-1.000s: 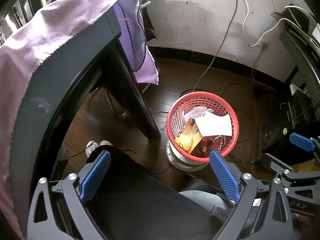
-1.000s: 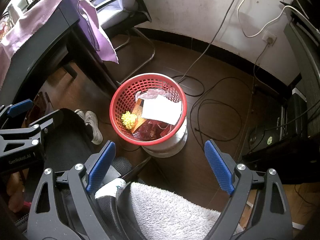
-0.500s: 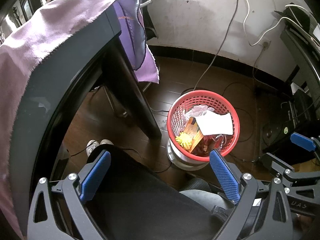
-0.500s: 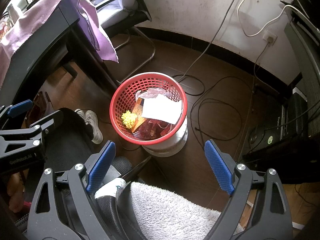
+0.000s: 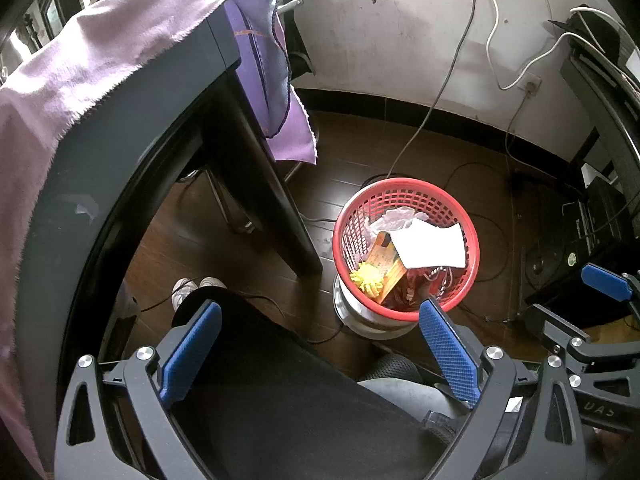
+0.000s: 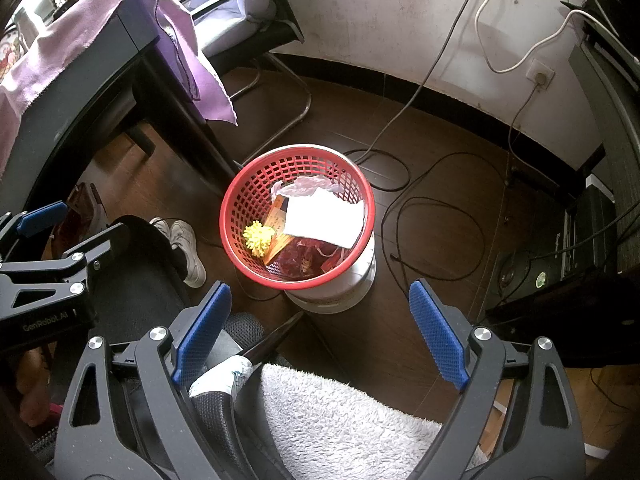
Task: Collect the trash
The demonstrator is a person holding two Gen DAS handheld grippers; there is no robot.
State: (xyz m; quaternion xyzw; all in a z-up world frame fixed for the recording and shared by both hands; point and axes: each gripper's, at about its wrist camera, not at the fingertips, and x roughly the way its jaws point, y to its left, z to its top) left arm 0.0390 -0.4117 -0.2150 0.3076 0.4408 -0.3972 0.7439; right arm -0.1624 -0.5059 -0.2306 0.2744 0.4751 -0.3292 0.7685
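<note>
A red mesh waste basket (image 5: 348, 224) (image 6: 236, 200) stands on a white base on the dark wood floor. It holds a white paper sheet (image 5: 430, 242) (image 6: 324, 220), a yellow spiky ball (image 5: 366, 278) (image 6: 258, 238), an orange card and red wrappers. My left gripper (image 5: 318, 344) is open and empty, held above my lap, near the basket's near side. My right gripper (image 6: 318, 328) is open and empty, above and on the near side of the basket. Each gripper shows at the edge of the other's view.
A black table (image 5: 132, 128) (image 6: 100, 64) draped in a purple cloth (image 5: 100, 60) stands left. An office chair (image 6: 240, 12) sits behind it. Cables (image 6: 432, 208) trail over the floor right of the basket. Black equipment (image 6: 580, 248) fills the right side. A white fleece (image 6: 340, 416) lies under my right gripper.
Both views have drifted only slightly; the basket sits a touch further right in the left wrist view. Both grippers stay open and empty.
</note>
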